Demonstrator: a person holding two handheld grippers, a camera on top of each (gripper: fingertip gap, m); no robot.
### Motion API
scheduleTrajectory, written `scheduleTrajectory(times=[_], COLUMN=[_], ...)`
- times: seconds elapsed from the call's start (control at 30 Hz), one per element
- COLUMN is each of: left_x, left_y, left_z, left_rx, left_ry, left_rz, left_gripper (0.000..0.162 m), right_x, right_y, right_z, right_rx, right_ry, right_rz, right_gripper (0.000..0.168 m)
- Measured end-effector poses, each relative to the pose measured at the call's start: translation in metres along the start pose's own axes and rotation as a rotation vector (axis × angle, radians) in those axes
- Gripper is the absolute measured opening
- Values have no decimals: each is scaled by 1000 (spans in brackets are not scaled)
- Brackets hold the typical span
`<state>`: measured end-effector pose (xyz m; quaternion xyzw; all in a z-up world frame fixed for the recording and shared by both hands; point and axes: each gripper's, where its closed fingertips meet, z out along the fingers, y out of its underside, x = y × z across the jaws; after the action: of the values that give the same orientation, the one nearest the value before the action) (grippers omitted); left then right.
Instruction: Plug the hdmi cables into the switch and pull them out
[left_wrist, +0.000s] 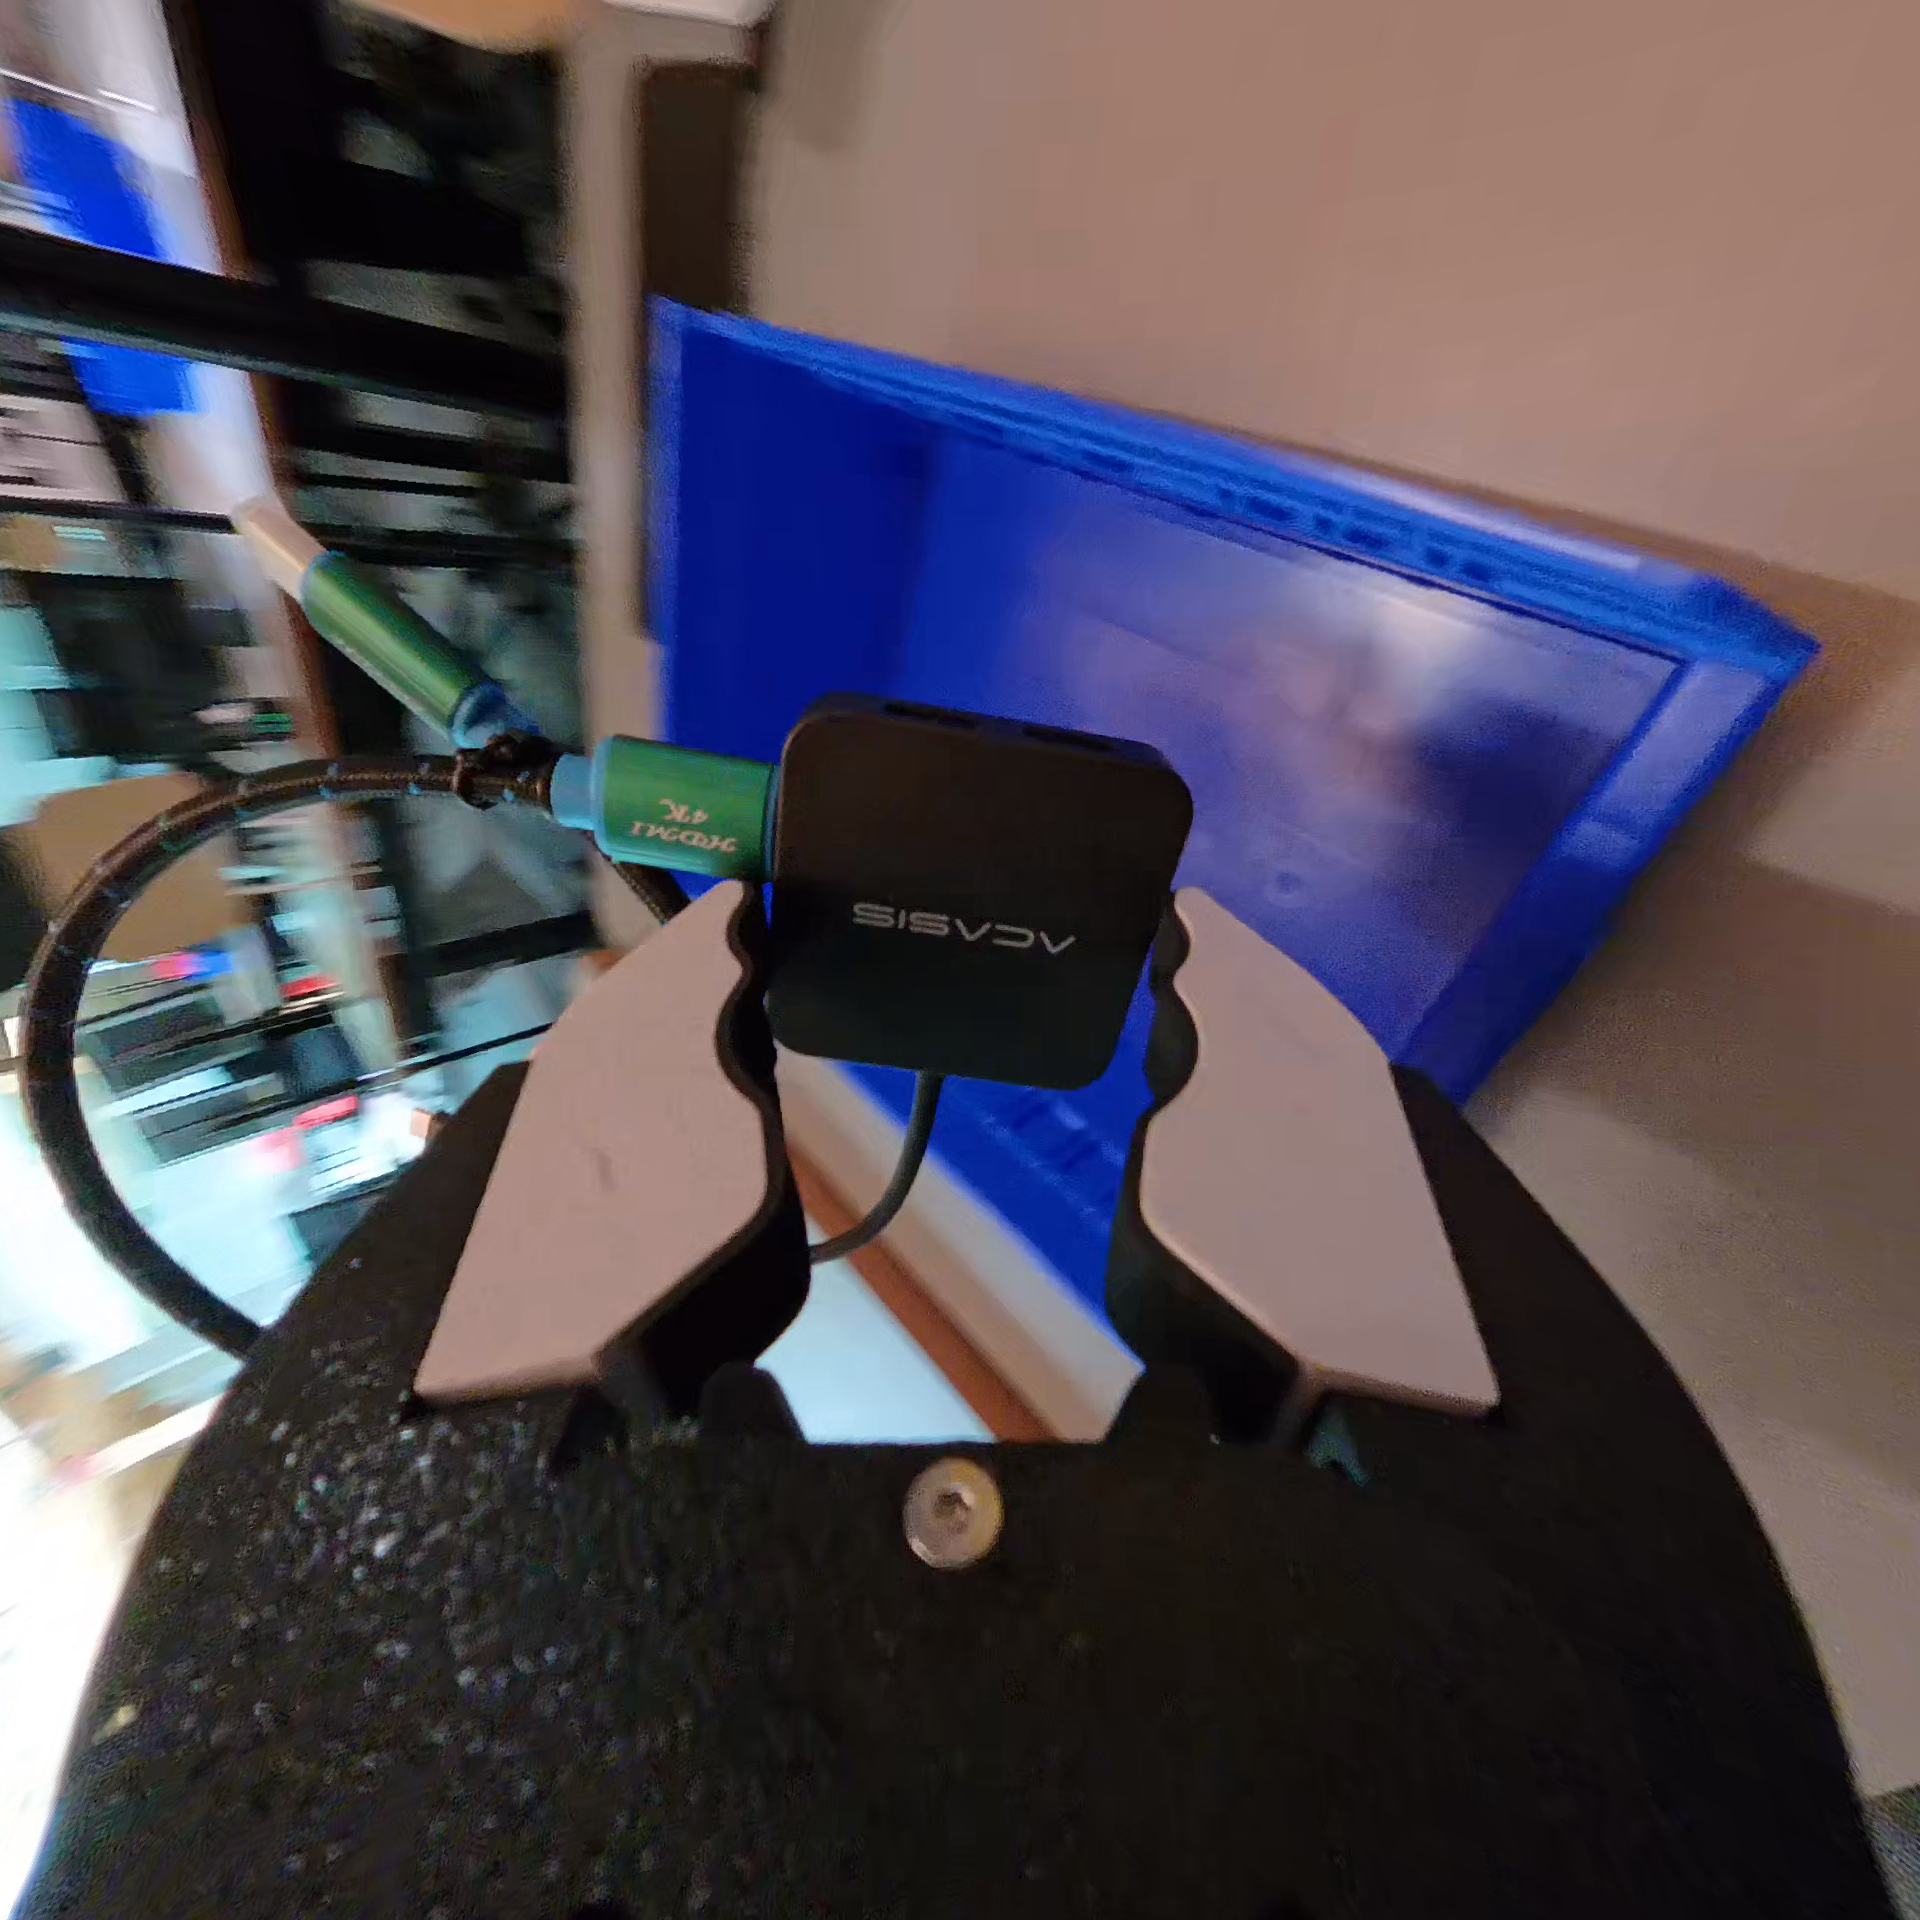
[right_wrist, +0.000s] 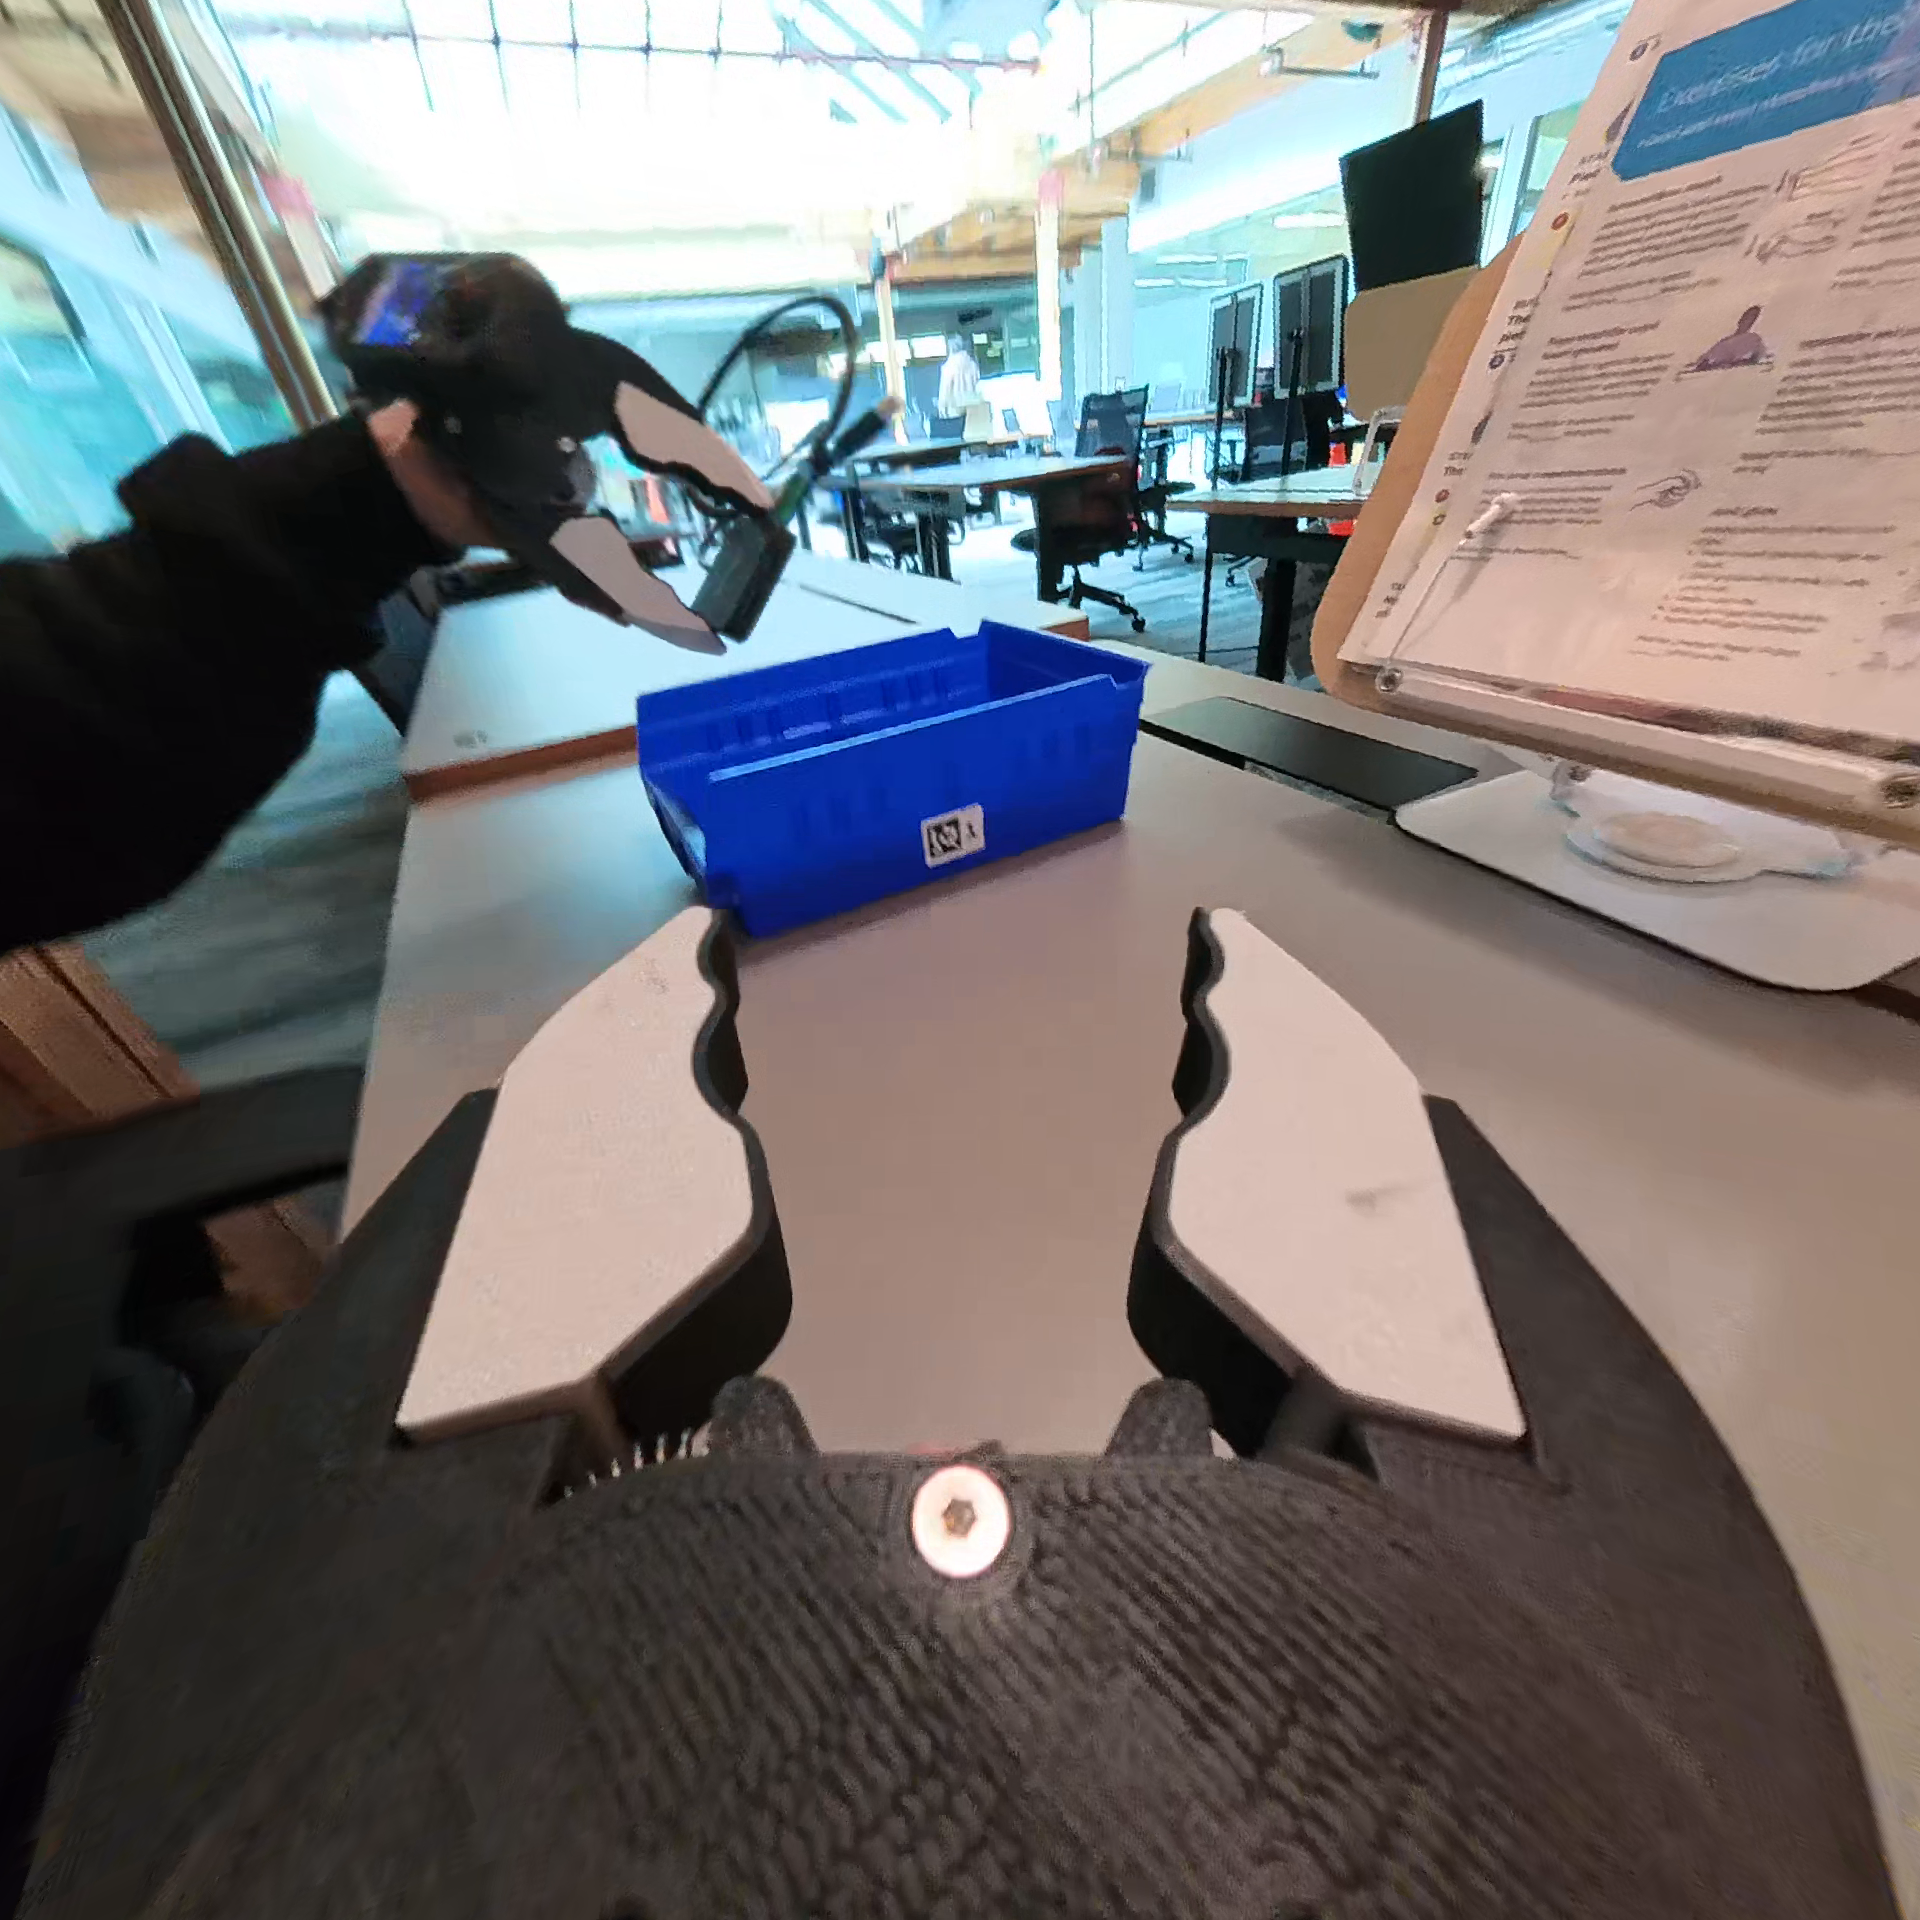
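My left gripper (left_wrist: 961, 914) is shut on the black square switch (left_wrist: 977, 852) and holds it in the air above the blue bin (left_wrist: 1299, 727). A green HDMI plug (left_wrist: 675, 805) sits in the switch's left side. Its braided black cable (left_wrist: 62, 1039) loops round to a second green plug (left_wrist: 390, 639) that hangs free. A thin grey lead (left_wrist: 899, 1164) drops from the switch's near side. In the right wrist view the left gripper (right_wrist: 740, 569) holds the switch (right_wrist: 750, 582) up left of the bin (right_wrist: 894, 769). My right gripper (right_wrist: 961, 935) is open and empty, low over the grey table (right_wrist: 966, 1143).
A document stand with a printed sheet (right_wrist: 1683, 416) on a white base (right_wrist: 1714, 914) fills the right side. A black flat pad (right_wrist: 1309, 748) lies behind the bin. The table's left edge (right_wrist: 384, 1039) drops to a dark chair. A person's dark sleeve (right_wrist: 177, 644) reaches in from the left.
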<state>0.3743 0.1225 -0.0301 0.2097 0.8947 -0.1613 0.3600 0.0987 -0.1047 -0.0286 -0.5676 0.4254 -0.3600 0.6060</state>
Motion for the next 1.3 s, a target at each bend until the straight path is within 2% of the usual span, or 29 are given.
scheduleTrajectory(times=[0.1,0.17,0.27,0.37,0.43,0.5,0.6,0.67,0.73,0.8,0.83,0.93,1.0,1.03,1.13,1.2,1.3], left_x=[-8,11,62,106,127,141,141,131,115,103,103,115,119,119,121,120,120], left_y=[-49,-96,-164,-210,-233,-251,-263,-271,-279,-281,-282,-287,-293,-294,-294,-295,-292], left_z=[-48,-67,-75,-68,-66,-66,-62,-64,-77,-88,-89,-86,-87,-84,-67,-67,-64], left_rx=[67,163,298,339,381,436,453,488,568,679,742,929,1069,1111,1157,1229,1285], left_ry=[-175,-209,-183,-185,-171,-144,-176,-234,-310,-271,-178,276,563,657,798,877,985], left_rz=[81,151,265,394,442,448,479,442,325,78,-84,-593,-850,-947,-1092,-1151,-1190], left_gripper=[70,70,70,70,70,70,70,67,70,69,68,69,61,56,46,23,17], right_x=[-18,-37,-65,-70,-61,-71,-60,-40,-17,2,8,16,10,6,-7,-9,-11], right_y=[-1,4,10,7,12,13,14,9,6,-1,-7,-18,-19,-18,-14,-12,-7], right_z=[24,40,57,60,56,48,41,37,31,21,16,6,9,13,24,28,31], right_rx=[34,28,14,38,7,-3,-10,83,174,322,416,610,633,626,589,586,522], right_ry=[-47,-84,-138,-120,-80,-191,-200,-151,-100,-102,-130,-212,-227,-223,-237,-214,-185], right_rz=[103,150,185,184,166,130,232,317,503,713,809,1011,1007,990,967,918,783], right_gripper=[82,82,81,72,64,19,15,14,14,14,14,14,14,14,14,15,16])
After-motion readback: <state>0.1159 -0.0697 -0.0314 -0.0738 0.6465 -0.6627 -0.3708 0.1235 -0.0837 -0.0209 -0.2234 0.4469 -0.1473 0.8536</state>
